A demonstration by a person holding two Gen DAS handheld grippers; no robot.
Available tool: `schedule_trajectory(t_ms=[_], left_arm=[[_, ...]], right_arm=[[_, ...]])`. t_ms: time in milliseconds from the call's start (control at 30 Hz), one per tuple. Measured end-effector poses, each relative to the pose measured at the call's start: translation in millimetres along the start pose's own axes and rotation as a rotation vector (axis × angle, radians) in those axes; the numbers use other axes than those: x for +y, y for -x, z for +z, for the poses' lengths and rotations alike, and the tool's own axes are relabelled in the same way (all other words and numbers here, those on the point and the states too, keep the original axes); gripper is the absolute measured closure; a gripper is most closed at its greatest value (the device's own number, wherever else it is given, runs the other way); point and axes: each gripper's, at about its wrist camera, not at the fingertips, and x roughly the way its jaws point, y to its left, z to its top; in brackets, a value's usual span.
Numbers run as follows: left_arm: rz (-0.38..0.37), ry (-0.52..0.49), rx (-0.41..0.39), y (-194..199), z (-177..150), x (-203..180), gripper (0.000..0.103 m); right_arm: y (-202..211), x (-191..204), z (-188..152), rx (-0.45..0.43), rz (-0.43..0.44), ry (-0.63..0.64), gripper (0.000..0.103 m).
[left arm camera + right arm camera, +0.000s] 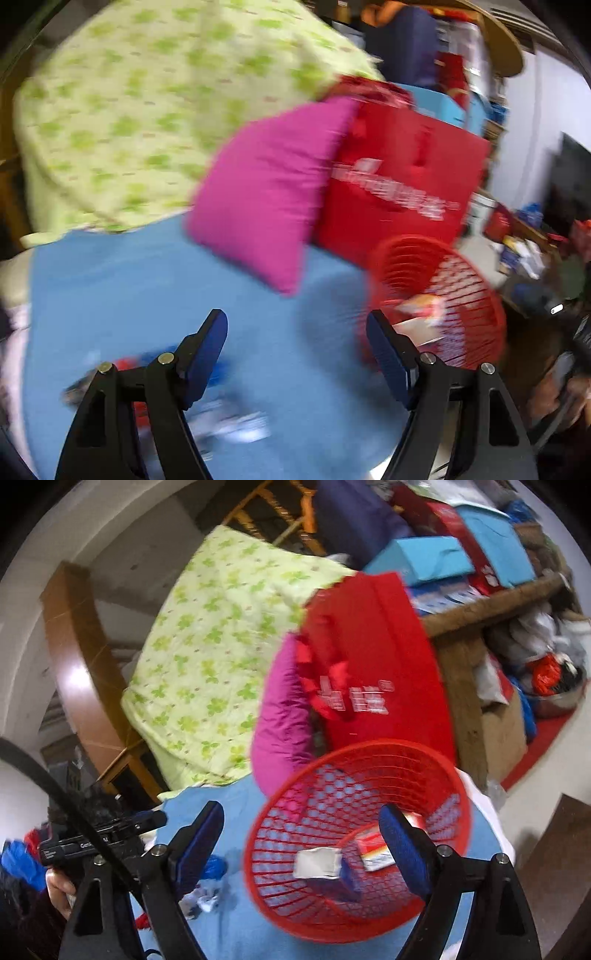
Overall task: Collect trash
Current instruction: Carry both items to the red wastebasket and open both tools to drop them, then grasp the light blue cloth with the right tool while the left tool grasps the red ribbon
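Note:
My left gripper [295, 325] hangs open over the blue sheet [155, 302], with nothing between its fingers. Crumpled wrappers [225, 421] in blue, white and red lie on the sheet below its left finger. The red mesh basket [461, 295] stands just right of its right finger. My right gripper [301, 812] is open too. Its right finger reaches over the red basket [280, 856] and its left finger stays outside the rim. Inside the basket lie a white paper scrap [317, 864] and a red-and-white box [375, 853]. Loose wrappers [207, 886] sit left of the basket.
A pink pillow [266, 192], a red bag [402, 177] and a green-patterned quilt [147, 110] crowd the back of the bed. A hand [55, 886] holds the left gripper [147, 819] at the left edge. Boxes and clutter pile up beyond a wooden frame [480, 605].

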Motion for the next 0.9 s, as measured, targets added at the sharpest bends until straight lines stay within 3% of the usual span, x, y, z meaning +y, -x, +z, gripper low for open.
schedule_trajectory(t_ms=[233,333,467,533,767,900], left_arm=[[0.388,0.114,-0.021,86,-67,139,0.020],[0.456,0.152,-0.003,106,-94,168,0.020],[0.451,0.188,0.026,116,-130,183,0.020],[0.434,0.207,0.058,109,-146,184,0.020],[0.316,0.265,0.140,70,-171,183,0.020],[0.254,0.240,0.167,49,-175,175,0.020]], right_arm=[[-23,77,-18,0.064,0.151,0.127,0.015],[-54,113,-36,0.146,0.196,0.173,0.015],[-102,146,-70,0.294,0.207,0.229,0.016],[-125,159,-89,0.371,0.206,0.259,0.022],[-180,170,-129,0.506,0.186,0.324,0.037],[-204,168,-144,0.552,0.159,0.368,0.038]])
